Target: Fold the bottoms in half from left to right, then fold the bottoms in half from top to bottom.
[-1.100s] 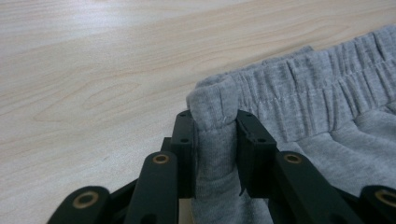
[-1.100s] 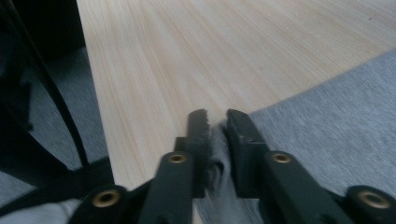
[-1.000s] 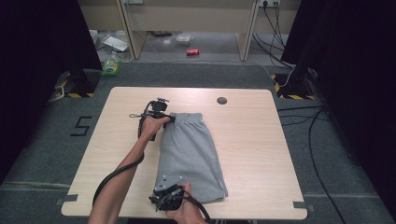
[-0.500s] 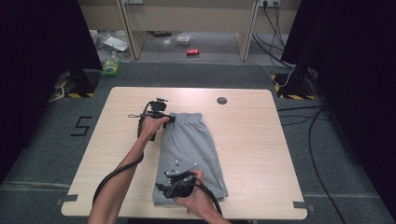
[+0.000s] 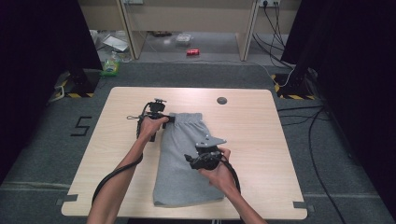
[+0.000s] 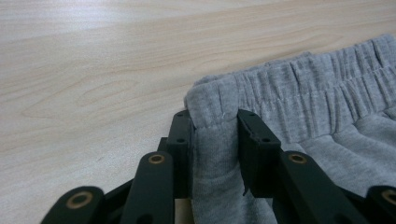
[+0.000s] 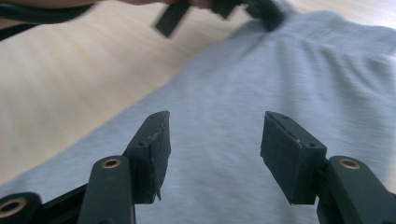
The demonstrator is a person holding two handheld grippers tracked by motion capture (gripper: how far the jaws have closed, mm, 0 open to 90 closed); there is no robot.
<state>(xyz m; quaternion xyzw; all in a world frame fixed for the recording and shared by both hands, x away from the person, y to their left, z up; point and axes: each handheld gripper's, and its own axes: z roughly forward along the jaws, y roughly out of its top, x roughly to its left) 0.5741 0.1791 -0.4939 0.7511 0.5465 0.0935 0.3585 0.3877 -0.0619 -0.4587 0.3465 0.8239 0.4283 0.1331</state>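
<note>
Grey shorts (image 5: 180, 172) lie folded lengthwise on the wooden table (image 5: 261, 140), waistband at the far end. My left gripper (image 5: 169, 119) is shut on the waistband's left corner (image 6: 212, 100), and the fabric is pinched between its pads (image 6: 183, 140). My right gripper (image 5: 190, 158) hovers over the middle of the shorts (image 7: 289, 70). Its jaws have just been opening and stand apart with nothing between them (image 7: 215, 130). Beyond them, the left gripper (image 7: 219, 9) shows blurred.
A black round grommet (image 5: 222, 100) sits in the table's far middle. On the floor beyond lie a red can (image 5: 192, 52), a green bottle (image 5: 110, 65) and cables (image 5: 299, 116). Bare wood flanks the shorts on both sides.
My right gripper has moved from the shorts' near hem up and away toward their middle, its jaws wider apart. The left gripper has stayed on the waistband.
</note>
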